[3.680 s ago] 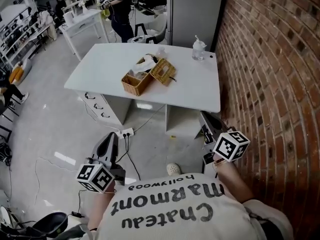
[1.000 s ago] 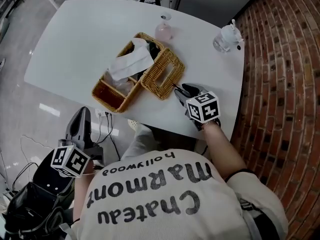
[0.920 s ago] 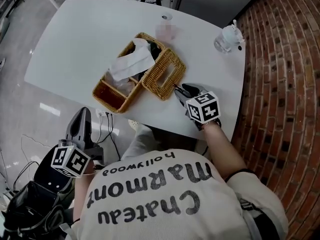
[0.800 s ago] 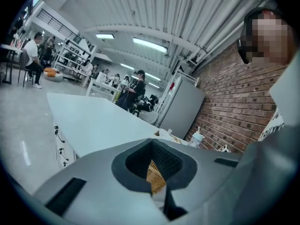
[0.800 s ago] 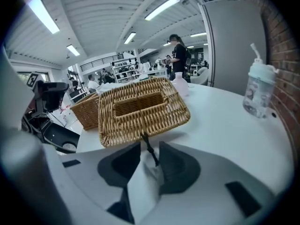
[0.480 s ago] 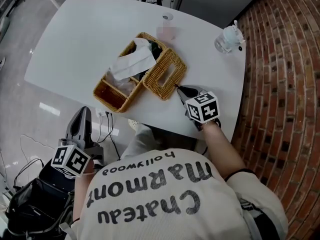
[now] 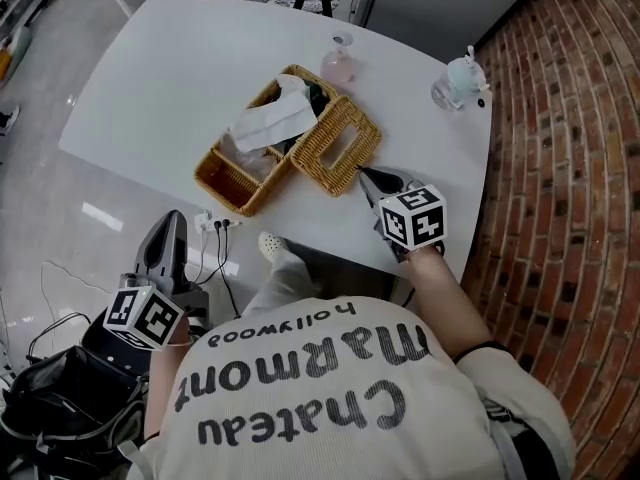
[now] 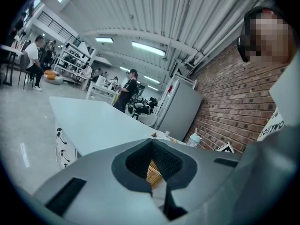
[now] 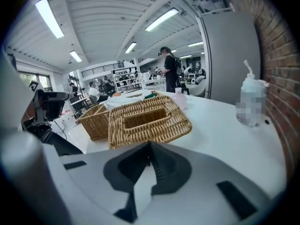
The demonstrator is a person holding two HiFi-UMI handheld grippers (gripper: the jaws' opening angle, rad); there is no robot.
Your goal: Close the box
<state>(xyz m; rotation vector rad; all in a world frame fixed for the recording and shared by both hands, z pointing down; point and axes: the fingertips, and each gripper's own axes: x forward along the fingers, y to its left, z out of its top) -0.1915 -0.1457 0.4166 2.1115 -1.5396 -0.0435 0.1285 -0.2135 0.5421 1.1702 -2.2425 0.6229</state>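
Wicker box (image 7: 225, 180) lies diagonally, near-left to far-right, its open lid (image 7: 337, 146) pinched at the corner by the right hand-held gripper (image 7: 364, 174), whose jaws have just been closing.

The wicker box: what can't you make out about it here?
- Contents: in the head view the white tissue covers most of the inside of the wicker box.
- Hinge: the lid hides it in the right gripper view.
- Left gripper view: the left gripper blocks all but a sliver of wicker.

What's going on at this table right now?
A person is starting to close a wicker box, whose lid lies flipped open beside it on the white table. The right gripper's jaws have just been closing on the lid's thin black tab. The left gripper hangs shut and empty beside the table.
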